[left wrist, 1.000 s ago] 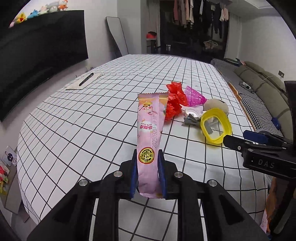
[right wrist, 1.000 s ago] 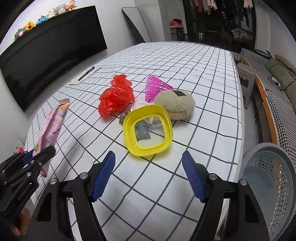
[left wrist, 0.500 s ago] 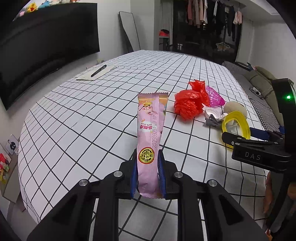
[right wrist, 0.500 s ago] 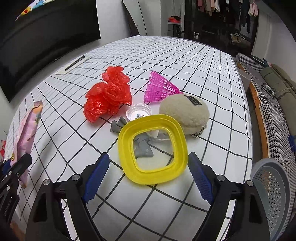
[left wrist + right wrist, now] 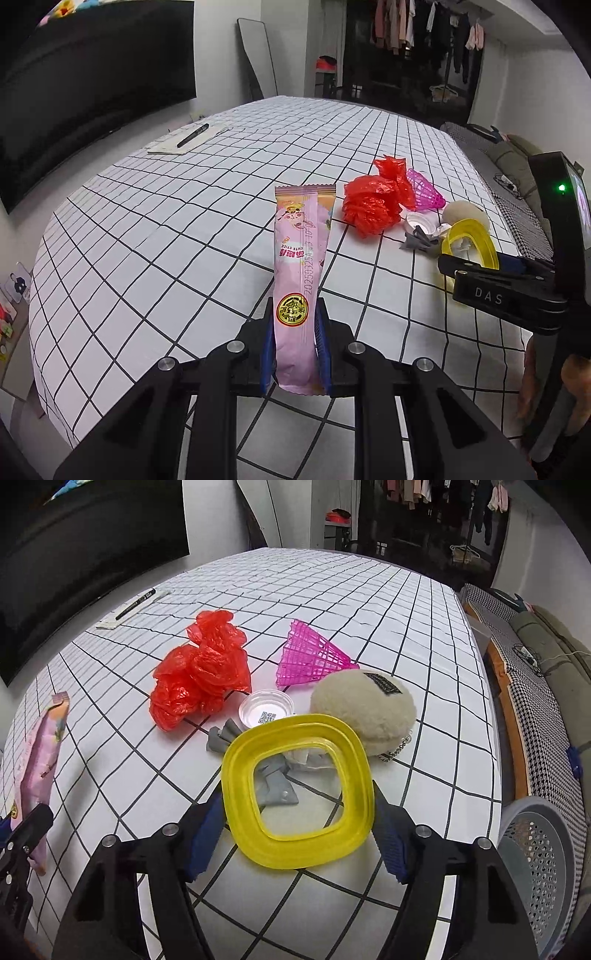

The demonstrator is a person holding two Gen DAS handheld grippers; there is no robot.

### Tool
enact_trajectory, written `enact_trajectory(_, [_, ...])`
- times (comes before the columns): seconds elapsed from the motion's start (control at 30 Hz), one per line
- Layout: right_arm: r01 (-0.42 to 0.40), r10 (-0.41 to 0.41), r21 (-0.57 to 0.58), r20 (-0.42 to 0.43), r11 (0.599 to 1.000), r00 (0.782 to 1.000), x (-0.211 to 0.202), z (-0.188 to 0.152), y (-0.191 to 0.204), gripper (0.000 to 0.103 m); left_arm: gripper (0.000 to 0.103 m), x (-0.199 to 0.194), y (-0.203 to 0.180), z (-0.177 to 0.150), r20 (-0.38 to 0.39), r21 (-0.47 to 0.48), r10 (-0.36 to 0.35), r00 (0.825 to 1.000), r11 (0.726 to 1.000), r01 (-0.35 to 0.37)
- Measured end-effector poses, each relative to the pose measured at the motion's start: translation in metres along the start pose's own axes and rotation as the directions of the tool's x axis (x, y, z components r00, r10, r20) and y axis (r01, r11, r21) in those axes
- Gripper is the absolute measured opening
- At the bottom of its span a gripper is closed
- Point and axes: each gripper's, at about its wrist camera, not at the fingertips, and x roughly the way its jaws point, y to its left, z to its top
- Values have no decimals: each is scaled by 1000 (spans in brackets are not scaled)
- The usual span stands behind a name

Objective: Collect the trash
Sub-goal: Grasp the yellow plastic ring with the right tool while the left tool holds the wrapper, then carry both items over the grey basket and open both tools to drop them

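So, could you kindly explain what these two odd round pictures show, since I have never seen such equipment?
There is no robot here: a person holds a two-finger gripper in each hand, each carrying a fisheye camera. The left camera shows the left gripper shut on a pink snack wrapper. The right camera shows the right gripper open, its blue pads either side of a yellow ring lid. On the checked tablecloth lie a red plastic bag, pink shuttlecock, small white cap, grey scrap and fluffy pouch. A perforated grey bin stands at the right.
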Motion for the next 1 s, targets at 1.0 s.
enact_trajectory(1.0, [-104,110,-68,92,992,990,-73,-16,-21,69,20,-66,1,-1,56,-91,132,990,988,-126])
